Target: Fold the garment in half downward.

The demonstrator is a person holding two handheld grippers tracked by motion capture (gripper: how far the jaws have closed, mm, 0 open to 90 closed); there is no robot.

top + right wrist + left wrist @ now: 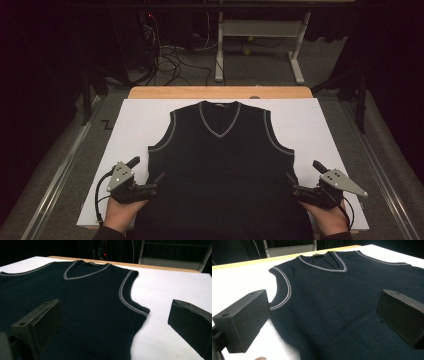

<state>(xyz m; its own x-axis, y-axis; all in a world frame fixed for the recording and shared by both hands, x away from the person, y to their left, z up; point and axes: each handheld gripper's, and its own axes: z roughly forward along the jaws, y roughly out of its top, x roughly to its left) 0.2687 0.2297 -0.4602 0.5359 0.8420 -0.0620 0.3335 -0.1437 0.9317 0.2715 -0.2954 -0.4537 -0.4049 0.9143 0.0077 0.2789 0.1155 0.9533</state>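
A dark sleeveless V-neck vest [220,160] with pale trim at neck and armholes lies flat on the white sheet [140,125], neck away from me. My left gripper [148,171] stands open at the vest's left side edge, one jaw over the white sheet and one over the fabric. At the vest's right side edge my right gripper [305,172] is open in the same way. In the left gripper view the vest [332,302] lies between and beyond the wide-apart jaws. The right gripper view shows the vest [82,302] and its right armhole beyond the spread jaws. Nothing is gripped.
The white sheet covers a wooden table [220,92] whose far edge shows bare. Beyond it stand a grey metal table frame [260,40] and loose cables [170,60] on the floor. Metal rails [65,170] run along both sides of the table.
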